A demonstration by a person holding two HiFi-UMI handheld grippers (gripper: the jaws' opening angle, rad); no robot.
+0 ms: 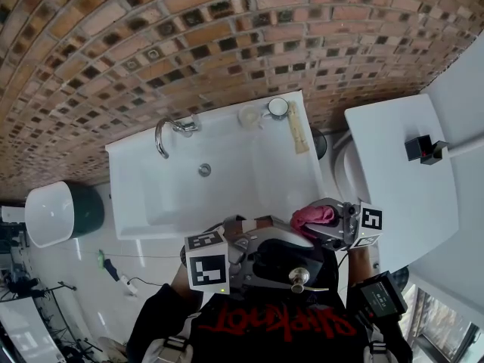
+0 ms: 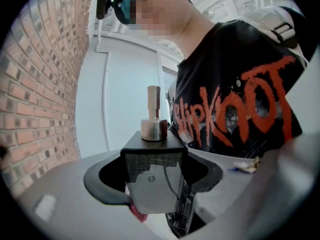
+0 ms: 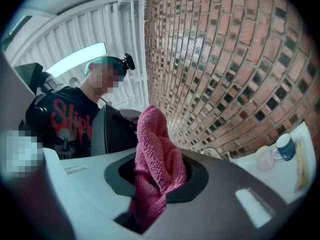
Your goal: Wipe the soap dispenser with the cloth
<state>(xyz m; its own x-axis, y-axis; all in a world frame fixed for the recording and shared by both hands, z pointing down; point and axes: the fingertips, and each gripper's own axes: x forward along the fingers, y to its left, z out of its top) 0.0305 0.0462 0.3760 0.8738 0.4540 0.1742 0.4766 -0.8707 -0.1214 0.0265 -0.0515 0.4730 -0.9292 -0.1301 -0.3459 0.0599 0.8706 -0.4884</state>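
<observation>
The left gripper's [image 2: 152,184] jaws clamp the black soap dispenser [image 2: 154,143] by its sides, metal pump [image 2: 153,115] toward the person's chest. The right gripper's [image 3: 156,180] jaws pinch a bunched pink cloth [image 3: 152,144]. Both are held level and close to the body, before the white sink [image 1: 128,157]. The cloth sits just beside the dispenser; contact is unclear. Wiping looks about to start: next, press cloth to casing and rub.

Brick wall [image 1: 242,36] across the top, from 9 to 3 o'clock. White sink [image 1: 249,176] at centre, with faucet [image 1: 168,133] at its 10 o'clock and mug [image 1: 277,108] at 1. White toilet lid [image 1: 401,180] at 3 o'clock. White bowl [image 1: 49,214] at 9 o'clock. Pale floor [image 1: 76,263] at 8.
</observation>
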